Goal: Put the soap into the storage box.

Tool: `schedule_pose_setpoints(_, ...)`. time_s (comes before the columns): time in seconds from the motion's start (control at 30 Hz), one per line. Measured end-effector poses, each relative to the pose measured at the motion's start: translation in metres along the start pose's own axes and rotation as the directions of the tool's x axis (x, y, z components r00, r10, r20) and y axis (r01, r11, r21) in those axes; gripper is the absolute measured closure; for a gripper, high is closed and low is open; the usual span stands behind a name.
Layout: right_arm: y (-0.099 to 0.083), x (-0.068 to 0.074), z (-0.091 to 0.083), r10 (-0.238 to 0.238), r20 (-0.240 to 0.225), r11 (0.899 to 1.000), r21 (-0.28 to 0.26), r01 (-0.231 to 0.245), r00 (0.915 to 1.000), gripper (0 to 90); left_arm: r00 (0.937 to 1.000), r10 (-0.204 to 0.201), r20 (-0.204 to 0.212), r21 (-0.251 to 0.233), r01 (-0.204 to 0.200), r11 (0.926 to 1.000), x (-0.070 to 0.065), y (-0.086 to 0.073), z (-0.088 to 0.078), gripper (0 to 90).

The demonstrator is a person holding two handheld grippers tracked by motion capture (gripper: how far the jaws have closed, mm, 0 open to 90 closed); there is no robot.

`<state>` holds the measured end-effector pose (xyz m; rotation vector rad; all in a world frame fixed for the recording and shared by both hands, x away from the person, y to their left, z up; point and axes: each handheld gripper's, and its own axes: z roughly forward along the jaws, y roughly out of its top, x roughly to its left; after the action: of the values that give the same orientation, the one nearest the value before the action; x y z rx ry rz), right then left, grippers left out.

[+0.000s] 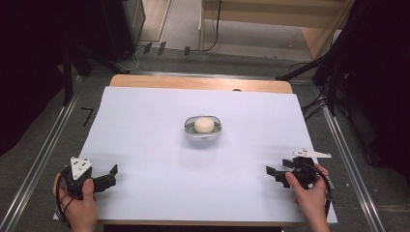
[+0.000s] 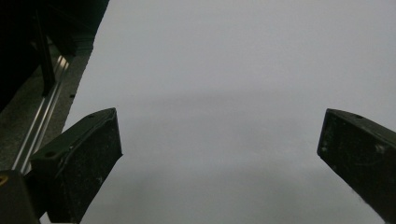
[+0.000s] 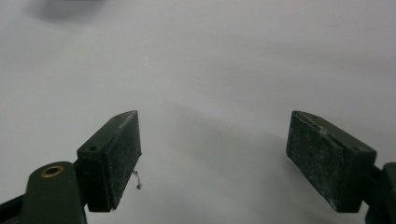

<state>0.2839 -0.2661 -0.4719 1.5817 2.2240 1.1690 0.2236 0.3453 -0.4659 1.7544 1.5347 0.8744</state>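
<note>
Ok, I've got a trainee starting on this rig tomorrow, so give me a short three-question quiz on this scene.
1. True or false: the round cream-white object lies inside the small oval silver-rimmed dish.
2. Which gripper is holding something: A) left gripper, B) right gripper, C) neither?
3. Fill in: the dish stands on the ____ sheet covering the wooden table.

Key: 1 true; 2 C, both sets of jaws stand wide apart above bare sheet; 3 white.
</note>
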Motion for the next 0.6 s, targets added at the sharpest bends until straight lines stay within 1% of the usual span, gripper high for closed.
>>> schedule_pose_setpoints(0.1,-0.006,-0.006,-0.007,0.004,0.001,1.000,-0.007,-0.004,1.0000,18.4,1.0000,0.002,-0.003,-0.002,-0.002,1.0000,-0.001,0.000,0.000,0.1)
schedule_pose_setpoints(0.37,-0.022,-0.022,-0.022,0.024,0.034,1.000,-0.016,-0.024,0.9991,18.4,1.0000,0.008,0.003,-0.005,-0.008,1.0000,-0.001,0.000,0.001,0.1)
schedule_pose_setpoints(0.4,-0.023,-0.024,-0.024,0.033,0.035,0.999,-0.017,-0.033,0.9988,18.5,1.0000,0.008,0.003,-0.005,-0.008,1.0000,-0.001,0.000,0.001,0.1)
schedule_pose_setpoints(0.6,-0.030,-0.034,-0.034,0.050,0.050,0.998,-0.029,-0.048,0.9975,18.4,0.9999,0.011,0.005,-0.006,-0.011,0.9999,-0.001,0.000,0.000,0.1)
